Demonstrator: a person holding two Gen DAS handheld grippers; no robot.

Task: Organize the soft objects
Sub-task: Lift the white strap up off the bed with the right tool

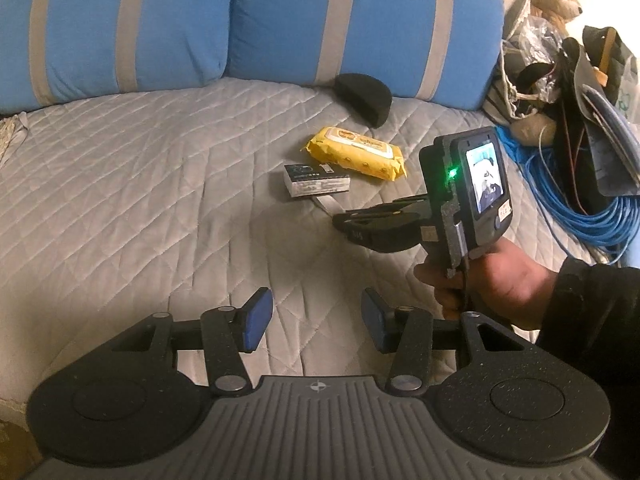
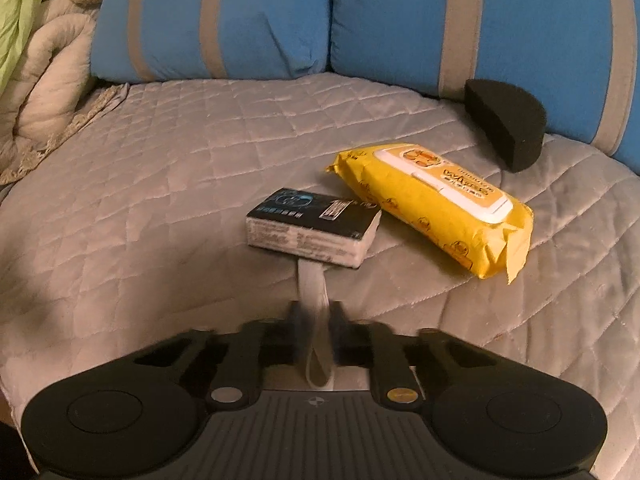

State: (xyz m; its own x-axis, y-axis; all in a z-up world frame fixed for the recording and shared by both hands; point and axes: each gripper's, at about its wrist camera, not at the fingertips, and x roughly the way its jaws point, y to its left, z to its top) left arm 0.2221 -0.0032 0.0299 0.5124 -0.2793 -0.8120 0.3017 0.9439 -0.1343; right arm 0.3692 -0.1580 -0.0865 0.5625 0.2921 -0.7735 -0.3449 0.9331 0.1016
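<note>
The right tongs [image 2: 316, 332] are clenching the strap [image 2: 314, 292] of the small box [image 2: 314, 226] lying on the bed [image 2: 160, 160]; yanking risks slipping. The left tongs [image 1: 318, 318] are hanging released.

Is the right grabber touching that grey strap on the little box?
Touching. In the right wrist view, the right gripper has its jaws shut on the grey strap of the small box.

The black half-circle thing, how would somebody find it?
Look at the two blue striped cushions behind the grey quilted cover. The black foam half-circle leans at the right cushion's foot, beyond the yellow wipes pack. It alone is plain black, without printing.
</note>
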